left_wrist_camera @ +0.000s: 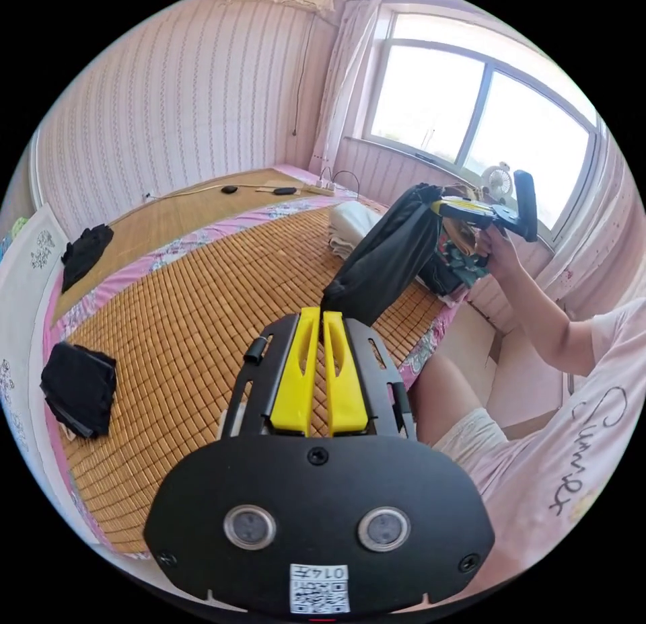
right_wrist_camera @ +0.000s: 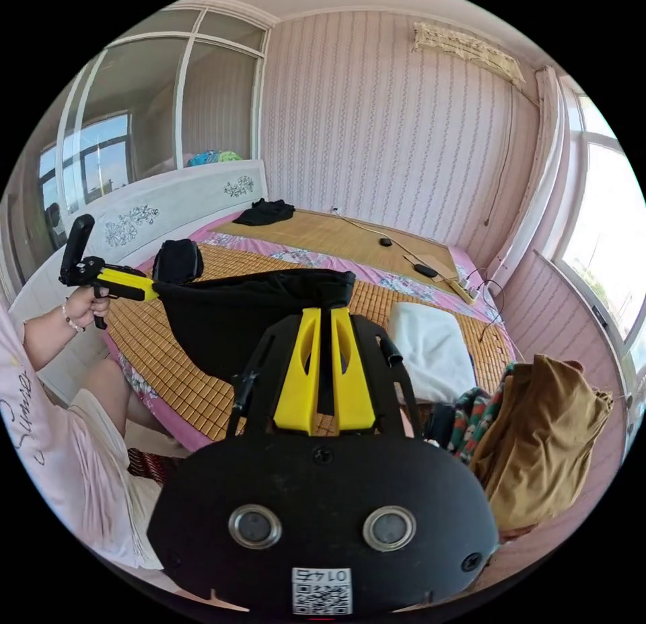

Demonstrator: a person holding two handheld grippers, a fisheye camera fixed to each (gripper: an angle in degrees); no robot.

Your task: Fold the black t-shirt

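In the left gripper view the left gripper (left_wrist_camera: pixel 321 313) sits closest, its two yellow jaws drawn narrow and pinching one end of the black t-shirt (left_wrist_camera: pixel 390 254) at their tips. From there the garment's long axis runs up and away to the right gripper (left_wrist_camera: pixel 441 207), whose yellow jaws clamp the far end, with a hand (left_wrist_camera: pixel 498 251) on its black handle. In the right gripper view the same span reads the other way: the right gripper (right_wrist_camera: pixel 328 309) has its jaws closed narrow on the shirt (right_wrist_camera: pixel 249 315), and the cloth stretches sideways to the left gripper (right_wrist_camera: pixel 153 290) held in the person's other hand (right_wrist_camera: pixel 84 306). The shirt is lifted in the air above the near edge of the bed, pulled fairly taut along its top edge and sagging below in a soft belly; it is plain black, bunched and creased near each grip. Beneath it lies a woven bamboo mat (left_wrist_camera: pixel 202 301) over a pink floral bed sheet (left_wrist_camera: pixel 222 227). On the mat rest a folded black garment (left_wrist_camera: pixel 79 387), another dark heap (left_wrist_camera: pixel 86 251) farther off, and a folded white cloth (right_wrist_camera: pixel 431 348). A mustard-brown garment (right_wrist_camera: pixel 545 436) hangs beside the bed. Beyond are a white headboard (right_wrist_camera: pixel 175 200), pink striped wallpaper (right_wrist_camera: pixel 377 126), a pale curtain (left_wrist_camera: pixel 343 79) and a bright window (left_wrist_camera: pixel 484 113).
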